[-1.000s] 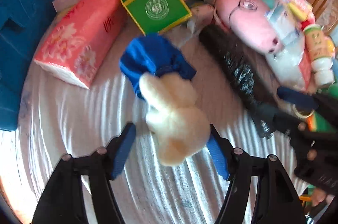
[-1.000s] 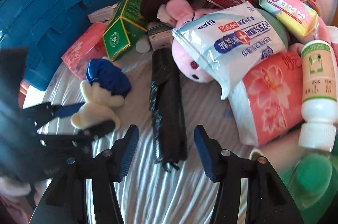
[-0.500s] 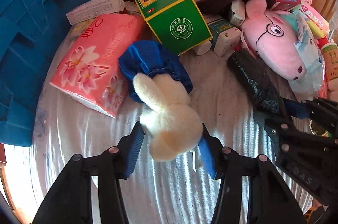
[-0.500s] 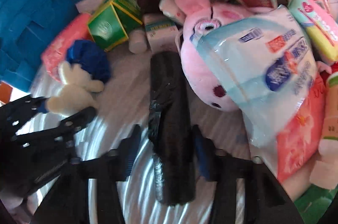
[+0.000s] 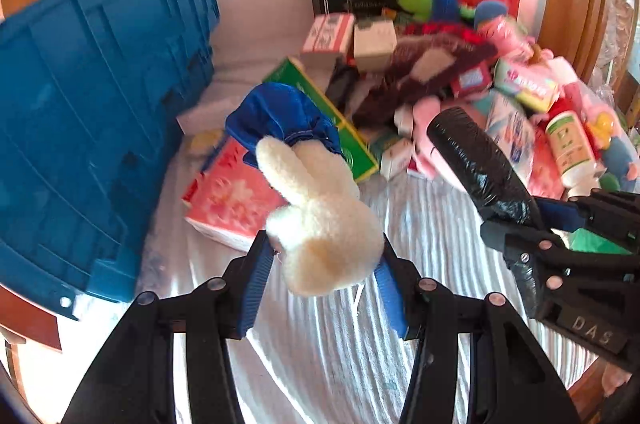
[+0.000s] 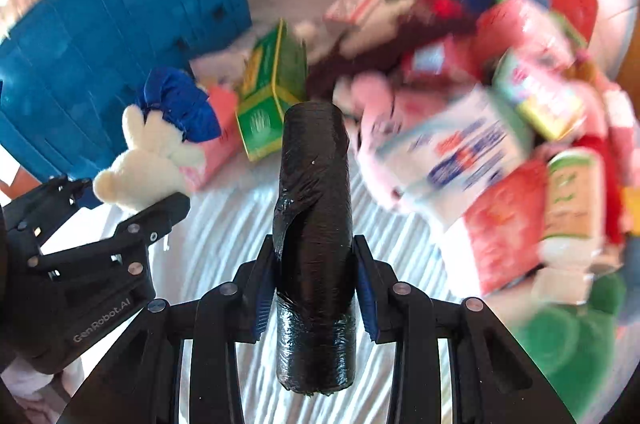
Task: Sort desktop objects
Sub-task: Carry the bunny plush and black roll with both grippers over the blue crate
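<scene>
My left gripper [image 5: 322, 264] is shut on a cream plush rabbit in blue clothes [image 5: 316, 224], held by its head above the striped cloth [image 5: 420, 224]. My right gripper [image 6: 314, 264] is shut on a black roll of plastic bags [image 6: 312, 184], gripped near its lower end and pointing away from the camera. The left wrist view shows the right gripper [image 5: 528, 220] at the right with the black roll [image 5: 472, 152]. In the right wrist view the left gripper [image 6: 128, 196] and the rabbit [image 6: 148, 152] are at the left.
A blue crate [image 5: 80, 104] stands at the left. Beneath the rabbit lie a pink tissue pack [image 5: 228, 200] and a green box [image 6: 272, 92]. Plush toys, boxes, wipes packs and a white bottle [image 5: 568, 148] are piled at the back and right.
Both grippers closed, the left on the rabbit, the right on the black roll, and both lifted their objects off the cloth. The views now tilt up toward the wall.
</scene>
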### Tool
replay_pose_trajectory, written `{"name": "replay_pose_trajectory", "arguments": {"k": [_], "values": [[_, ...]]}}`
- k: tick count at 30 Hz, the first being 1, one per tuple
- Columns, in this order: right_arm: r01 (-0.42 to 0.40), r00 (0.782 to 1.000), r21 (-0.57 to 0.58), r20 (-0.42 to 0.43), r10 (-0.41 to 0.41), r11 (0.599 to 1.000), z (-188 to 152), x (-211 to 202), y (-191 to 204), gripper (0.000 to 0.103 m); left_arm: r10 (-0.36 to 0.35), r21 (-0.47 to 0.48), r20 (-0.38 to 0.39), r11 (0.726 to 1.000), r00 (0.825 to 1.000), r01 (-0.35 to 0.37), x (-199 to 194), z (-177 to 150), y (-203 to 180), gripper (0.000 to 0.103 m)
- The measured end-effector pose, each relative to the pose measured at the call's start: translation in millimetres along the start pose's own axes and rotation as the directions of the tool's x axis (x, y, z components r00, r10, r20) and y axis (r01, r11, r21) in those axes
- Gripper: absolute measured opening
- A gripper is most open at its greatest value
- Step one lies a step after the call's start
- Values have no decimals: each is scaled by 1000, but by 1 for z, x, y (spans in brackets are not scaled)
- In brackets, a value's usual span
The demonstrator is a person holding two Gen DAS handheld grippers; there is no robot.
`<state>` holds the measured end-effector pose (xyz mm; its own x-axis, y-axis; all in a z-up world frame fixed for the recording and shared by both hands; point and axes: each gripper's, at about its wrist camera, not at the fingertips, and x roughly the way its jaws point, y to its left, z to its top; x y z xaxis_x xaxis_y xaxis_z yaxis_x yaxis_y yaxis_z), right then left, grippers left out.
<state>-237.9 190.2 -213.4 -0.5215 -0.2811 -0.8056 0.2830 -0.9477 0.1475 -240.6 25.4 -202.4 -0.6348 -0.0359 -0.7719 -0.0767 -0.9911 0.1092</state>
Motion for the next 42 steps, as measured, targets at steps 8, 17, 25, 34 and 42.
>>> {"name": "replay_pose_trajectory", "arguments": {"k": [8,17,25,34,42], "values": [[25,981,-31,193,-19,999,43,-61,45,35,67,-7,183,998,981,-67,-79,29,18,50],[63,922,-100,387,-20,993,122,-108,150,35,129,-46,388,992,912,-121,-143,71,115,50],[18,891,-113,453,35,993,202,-106,291,35,169,-69,479,985,861,-155,-182,106,265,50],[16,957,-79,291,8,997,289,-16,405,35,223,-64,250,975,942,-213,-109,165,419,50],[175,972,-89,174,-158,981,307,57,438,35,141,-79,56,987,988,-136,-39,195,468,51]]}}
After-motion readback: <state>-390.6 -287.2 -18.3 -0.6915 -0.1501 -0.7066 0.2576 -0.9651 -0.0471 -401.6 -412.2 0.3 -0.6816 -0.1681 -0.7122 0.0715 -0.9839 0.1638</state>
